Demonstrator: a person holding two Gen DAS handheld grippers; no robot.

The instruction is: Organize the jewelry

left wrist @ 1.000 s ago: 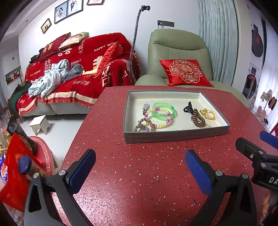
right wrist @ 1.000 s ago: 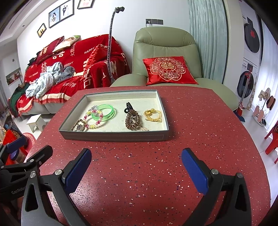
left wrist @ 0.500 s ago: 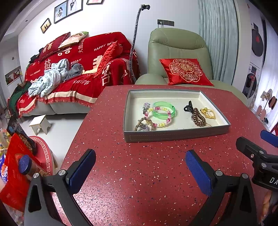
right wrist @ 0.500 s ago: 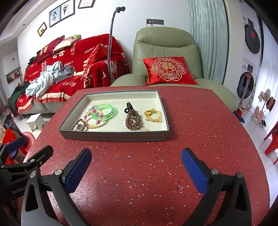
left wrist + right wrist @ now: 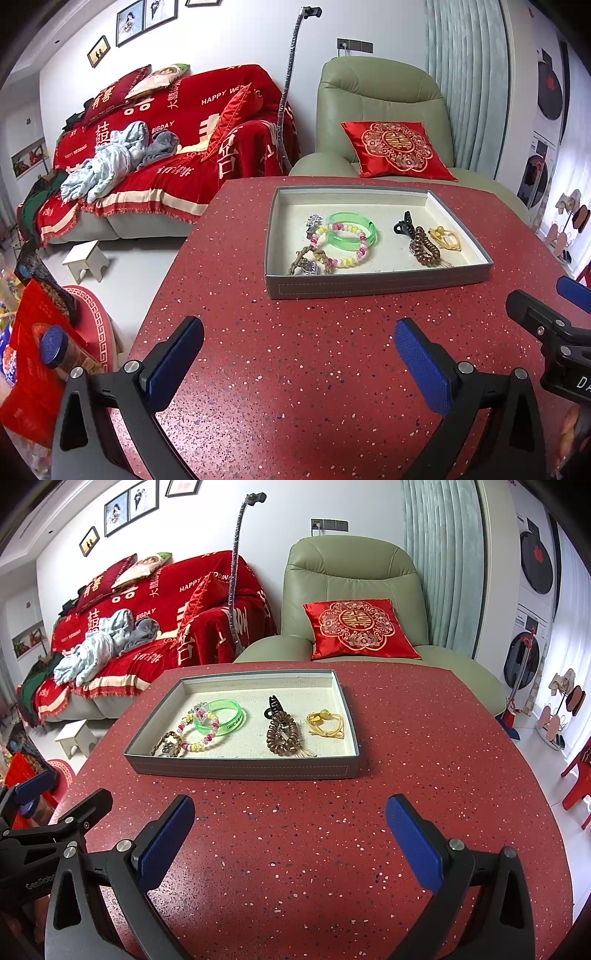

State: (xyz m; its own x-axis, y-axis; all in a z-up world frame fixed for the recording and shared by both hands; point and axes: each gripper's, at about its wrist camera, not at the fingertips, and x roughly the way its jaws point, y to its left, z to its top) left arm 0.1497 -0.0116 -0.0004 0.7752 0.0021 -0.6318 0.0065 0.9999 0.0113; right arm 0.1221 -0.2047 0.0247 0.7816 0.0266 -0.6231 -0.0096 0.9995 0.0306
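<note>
Left gripper [image 5: 299, 354]: jaws spread wide, nothing between the blue pads, held over the near part of the red speckled tabletop [image 5: 295, 387]. Right gripper [image 5: 290, 830]: likewise spread wide and empty, beside the left one; each shows at the edge of the other's view.

Grey tray [image 5: 243, 768] sits on the tabletop beyond both grippers, toward the far edge, well apart from the pads. Contents, left end: brown braided bracelet [image 5: 168, 743] at the near left corner, touching a pink-and-yellow beaded bracelet [image 5: 199, 733], which overlaps a green bangle [image 5: 221, 722]. Right half: brown coiled hair tie [image 5: 282, 736] with a black clip [image 5: 273, 706] at its far end; yellow cord piece [image 5: 327, 723] near the right wall.

Behind the table: green armchair [image 5: 351, 572] with red cushion [image 5: 356, 627].
</note>
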